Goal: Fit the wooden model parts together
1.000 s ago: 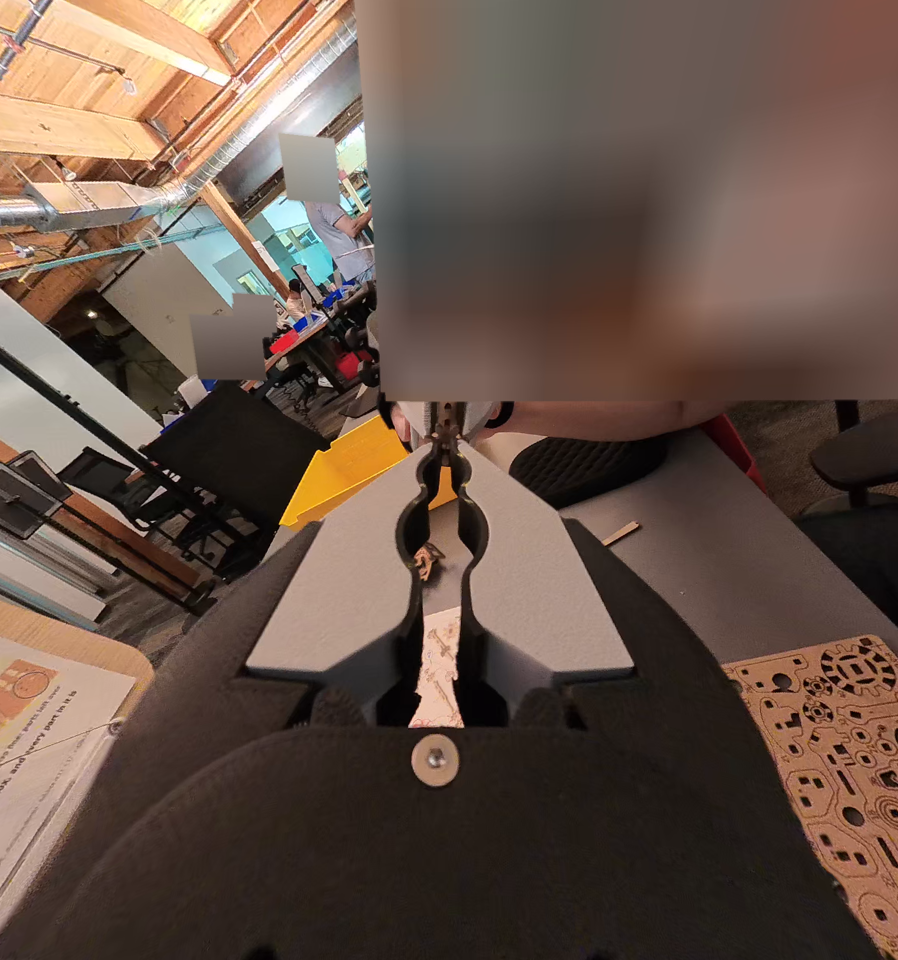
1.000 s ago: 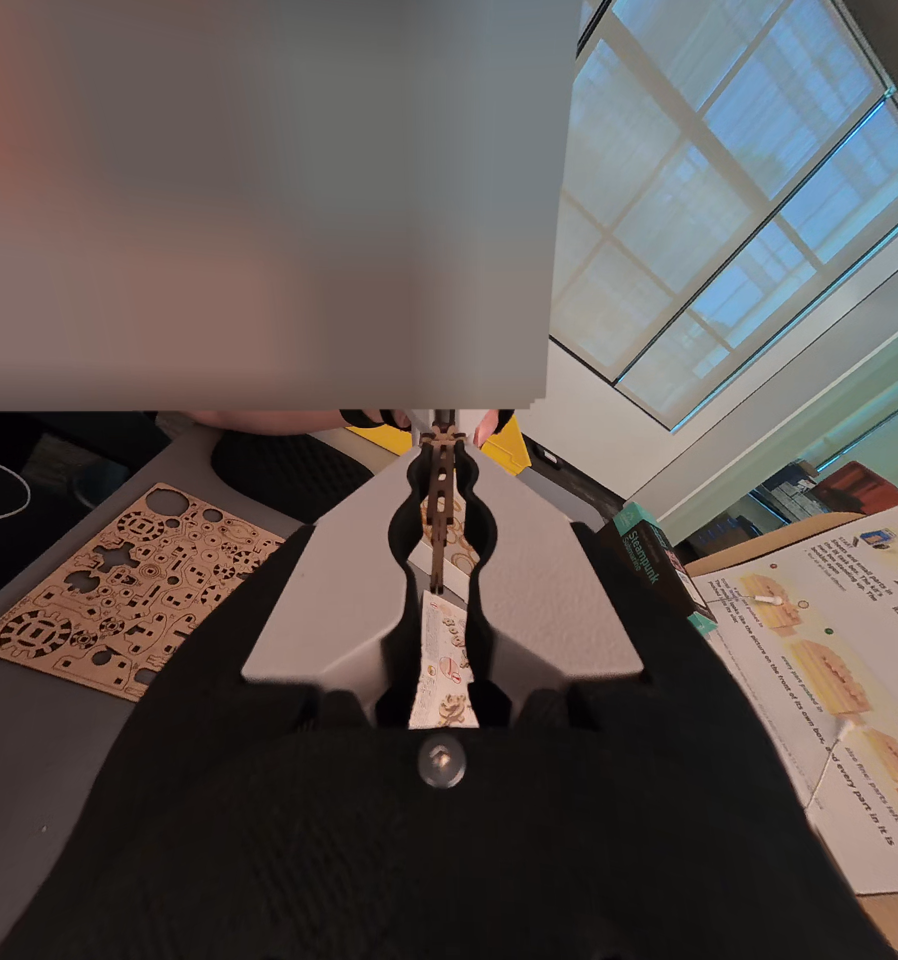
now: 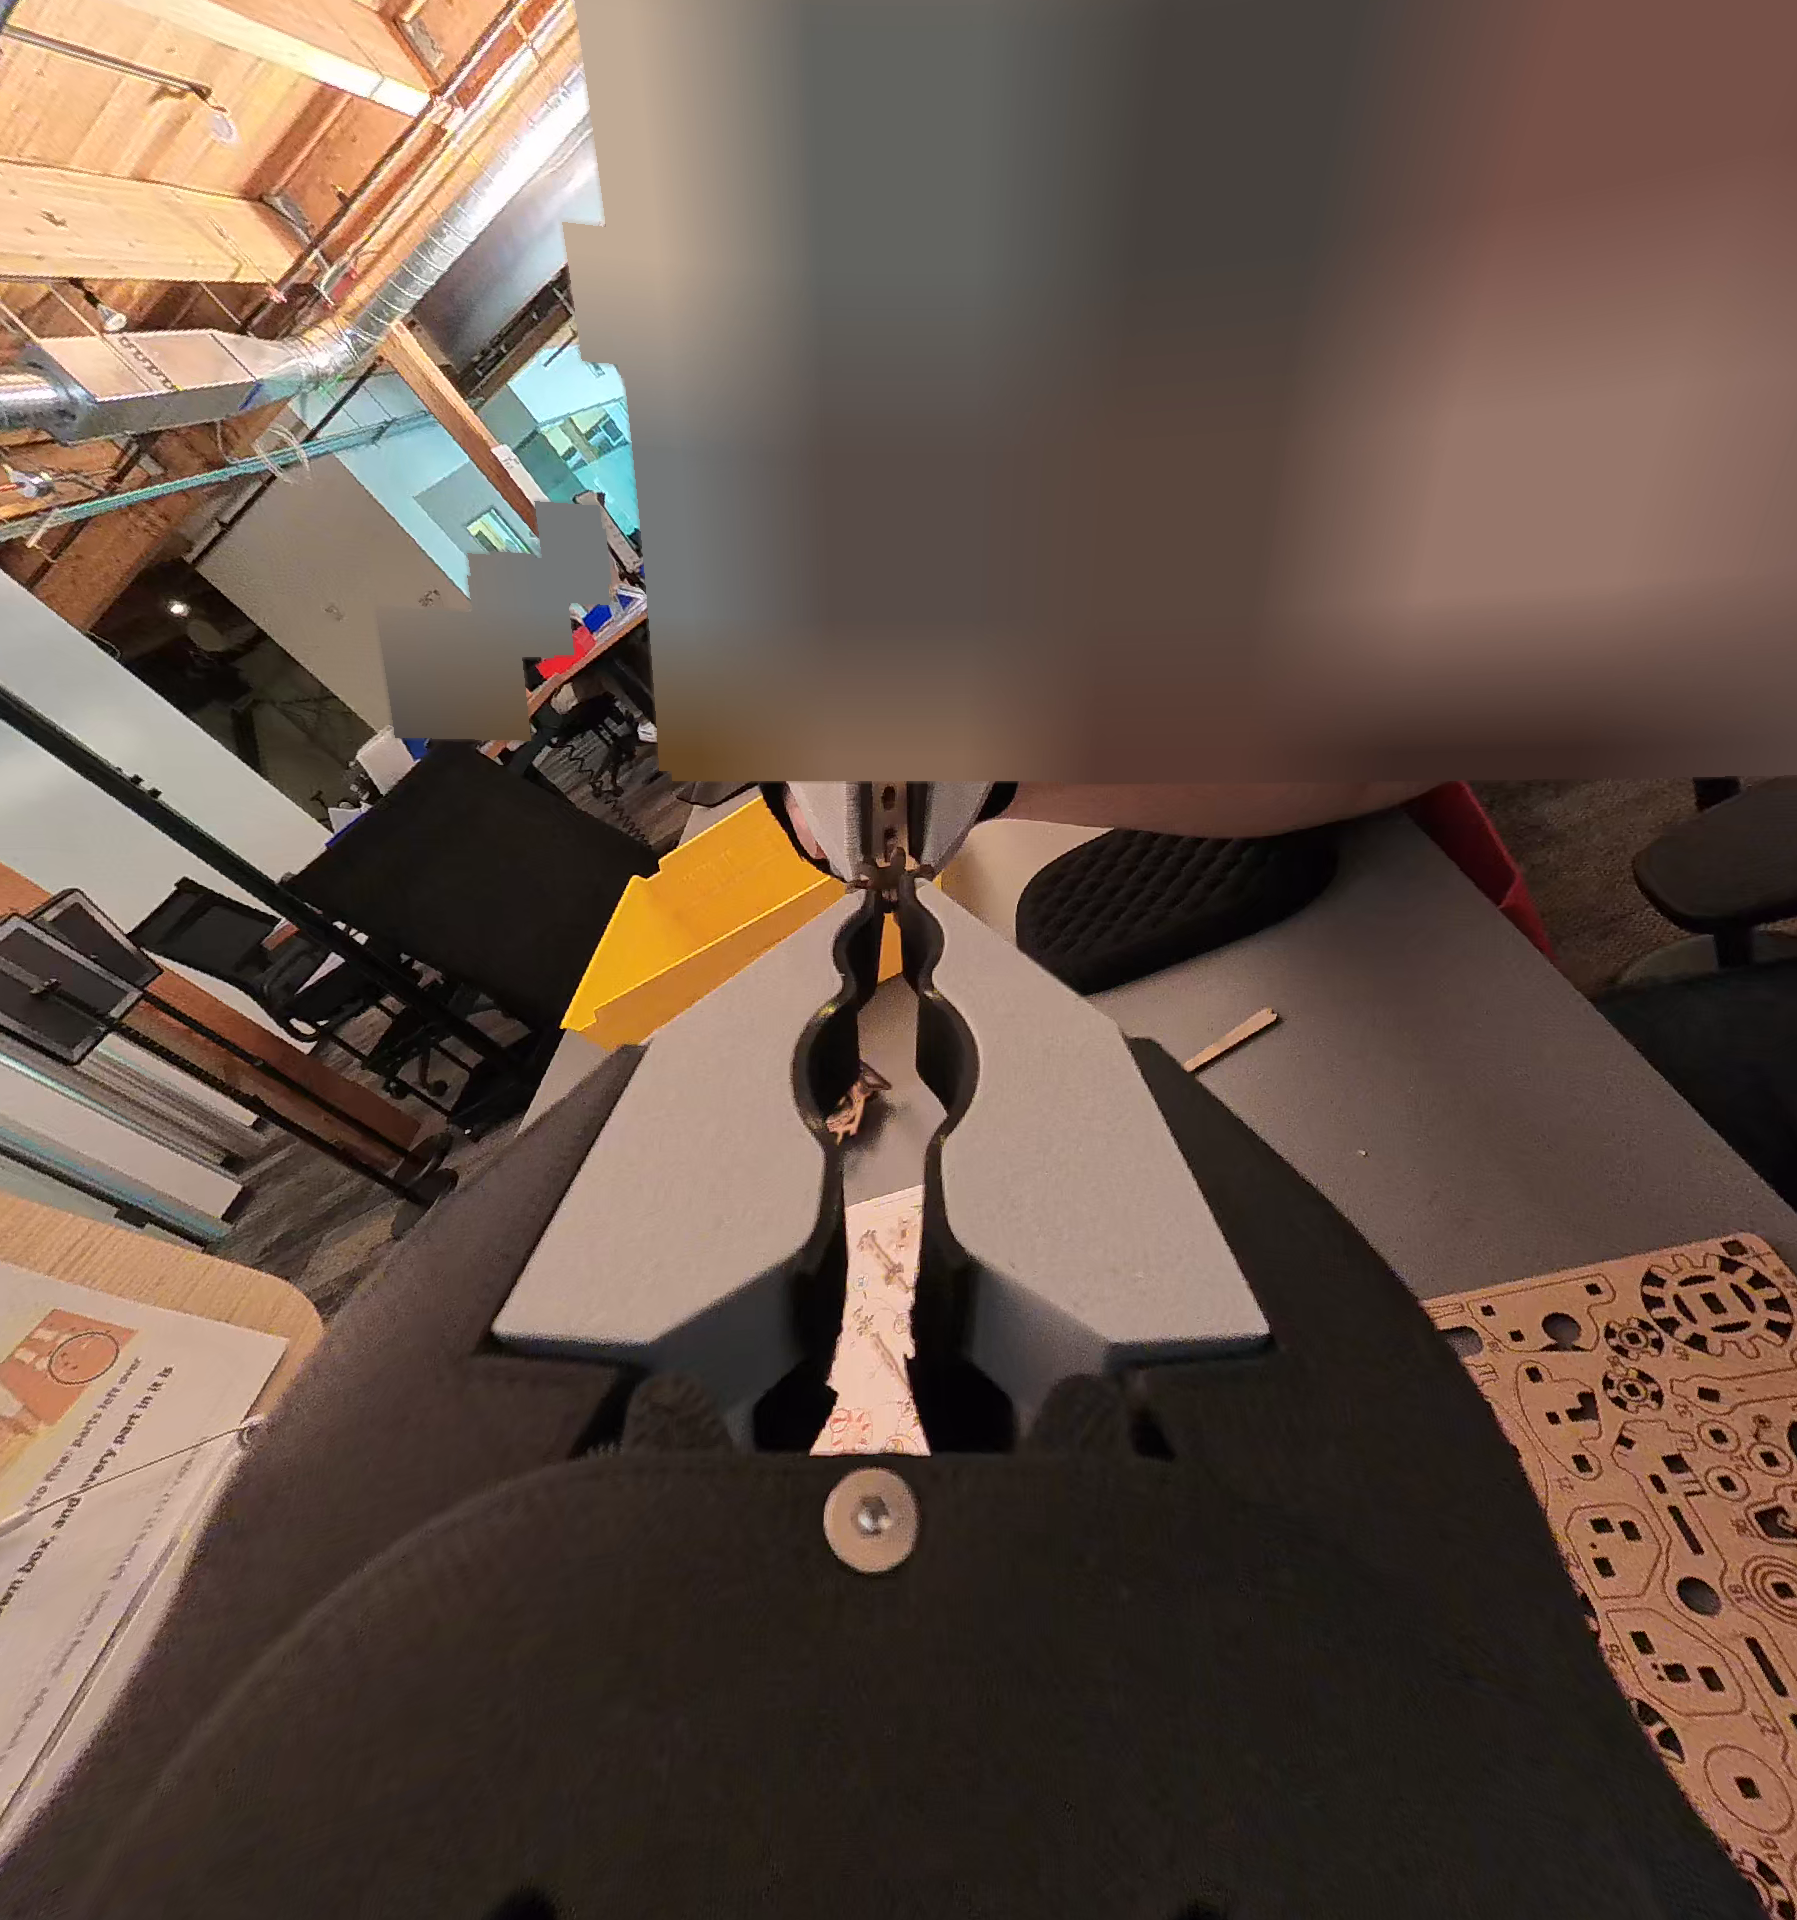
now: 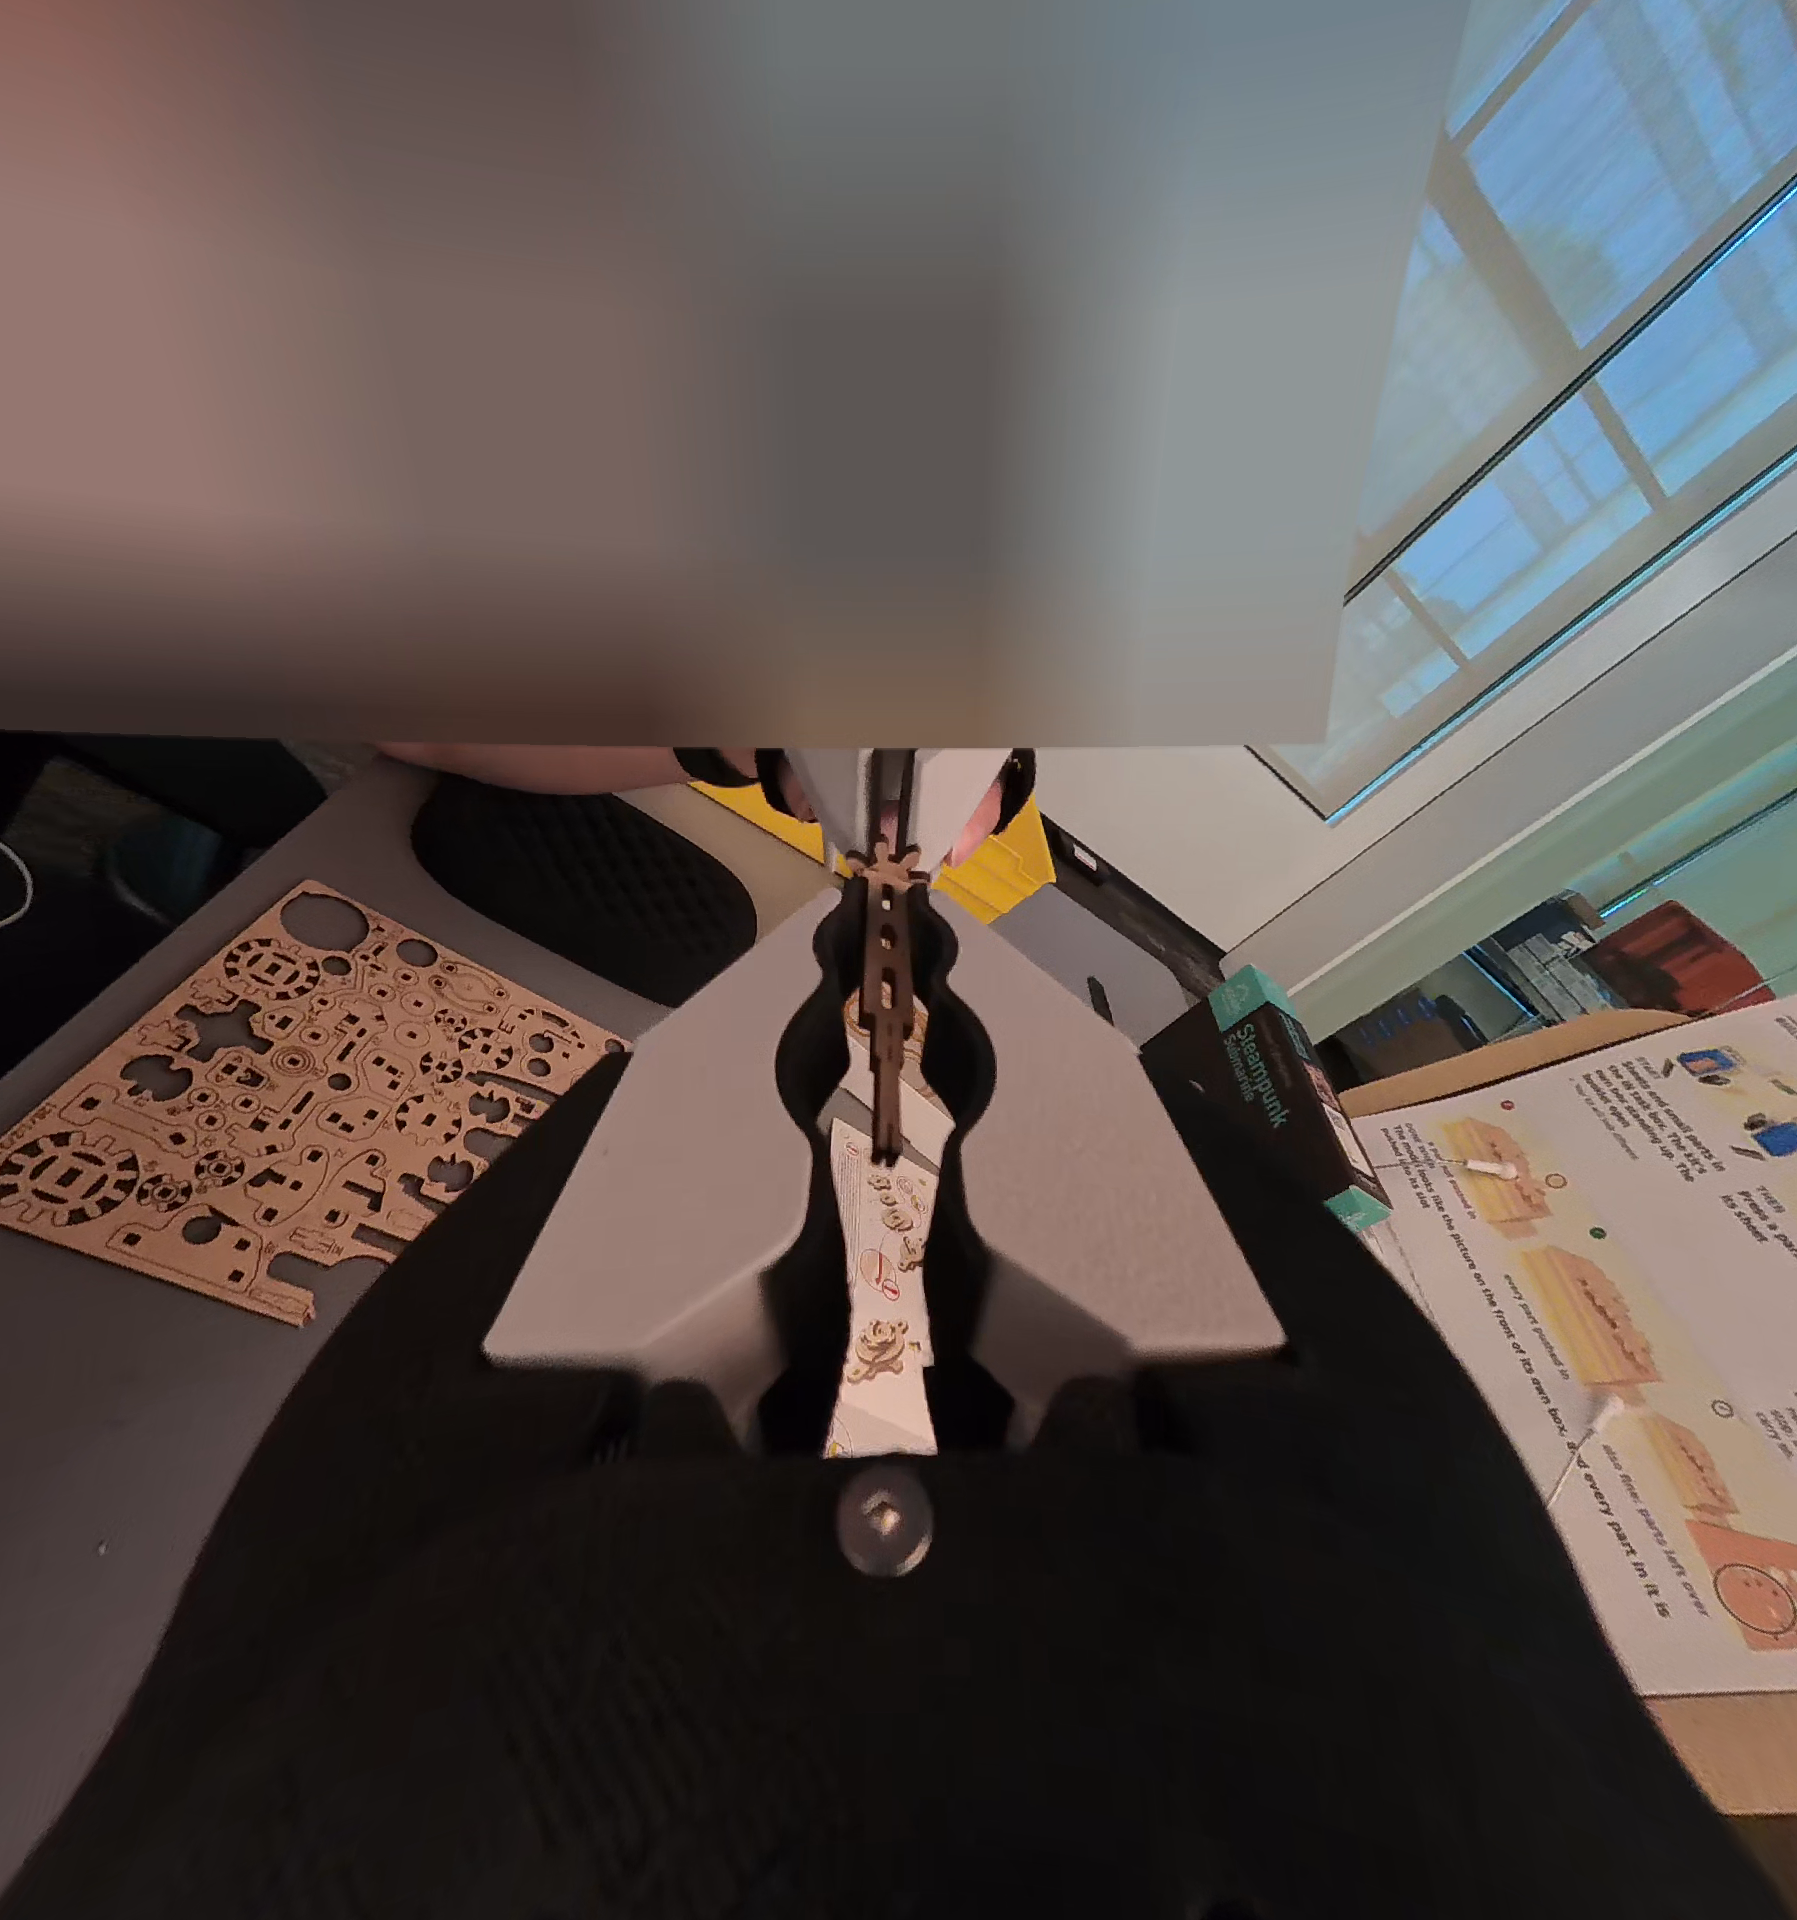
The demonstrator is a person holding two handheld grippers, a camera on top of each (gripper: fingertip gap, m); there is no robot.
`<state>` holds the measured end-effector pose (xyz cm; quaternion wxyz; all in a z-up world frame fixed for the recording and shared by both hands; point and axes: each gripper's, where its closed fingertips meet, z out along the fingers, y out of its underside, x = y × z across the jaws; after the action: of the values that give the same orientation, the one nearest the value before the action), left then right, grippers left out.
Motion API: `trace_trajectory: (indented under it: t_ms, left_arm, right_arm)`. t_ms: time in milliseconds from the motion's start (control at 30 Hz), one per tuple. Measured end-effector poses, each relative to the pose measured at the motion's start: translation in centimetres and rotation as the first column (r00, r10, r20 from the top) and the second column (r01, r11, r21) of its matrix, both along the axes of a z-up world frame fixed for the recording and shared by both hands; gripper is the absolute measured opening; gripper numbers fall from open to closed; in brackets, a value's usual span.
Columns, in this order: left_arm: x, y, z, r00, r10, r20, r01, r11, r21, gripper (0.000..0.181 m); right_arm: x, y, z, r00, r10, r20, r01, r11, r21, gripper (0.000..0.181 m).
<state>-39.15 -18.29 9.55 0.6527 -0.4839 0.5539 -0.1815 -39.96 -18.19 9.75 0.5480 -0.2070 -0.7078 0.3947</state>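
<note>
Now | my left gripper [image 3: 886,883] clenched on a small toothed wooden piece [image 4: 881,859] | tip to tip with my right gripper [image 4: 886,883], clenched on a slotted wooden strip [image 4: 883,997] lying along its fingers | I judge the strip's end must enter the piece head-on.

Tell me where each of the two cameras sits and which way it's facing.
Left wrist view: on the left gripper, looking along its fingers at the right gripper opposite; a small wooden part is pinched at its tip.
Right wrist view: on the right gripper, facing back at the left gripper; it clamps a slotted wooden strip.
Both show the punched wooden sheet, yellow bin and grey table.
</note>
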Motion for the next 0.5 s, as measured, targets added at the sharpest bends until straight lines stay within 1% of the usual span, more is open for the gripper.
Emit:
trace_trajectory:
  t_ms: [67, 133, 167, 233, 367, 500]
  left_arm:
    - [0.08, -0.08, 0.33, 1.0, -0.006, 0.024, 0.006, 1.0, 0.006, 0.001]
    - [-0.05, 0.3, 0.18, 1.0, 0.015, 0.02, -0.015, 1.0, 0.009, 0.001]
    - [-0.06, 0.29, 0.4, 0.999, 0.009, 0.042, -0.01, 1.0, 0.012, 0.0]
    - [-0.09, 0.3, 0.73, 0.998, 0.008, 0.066, -0.009, 1.0, 0.017, 0.0]
    - [-0.19, 0.36, 1.0, 0.997, 0.012, 0.082, -0.015, 0.999, 0.032, 0.0]
    - [0.02, -0.28, 0.58, 0.998, -0.037, 0.06, 0.036, 0.999, 0.006, 0.0]
  right_arm:
    - [0.11, -0.19, 0.36, 1.0, 0.017, -0.019, -0.017, 1.0, -0.024, 0.005]
    - [-0.03, 0.23, 0.21, 1.0, -0.013, -0.01, 0.012, 1.0, -0.01, 0.005]
    - [-0.06, 0.31, 0.34, 1.0, -0.021, -0.024, 0.021, 1.0, -0.008, 0.005]
    - [-0.04, 0.24, 0.75, 0.999, -0.017, -0.048, 0.015, 0.999, -0.033, 0.005]
    - [-0.16, 0.34, 1.02, 0.996, -0.039, -0.077, 0.037, 0.999, -0.027, 0.005]
    - [0.08, -0.32, 0.64, 0.998, 0.006, -0.056, -0.007, 1.0, -0.01, 0.005]
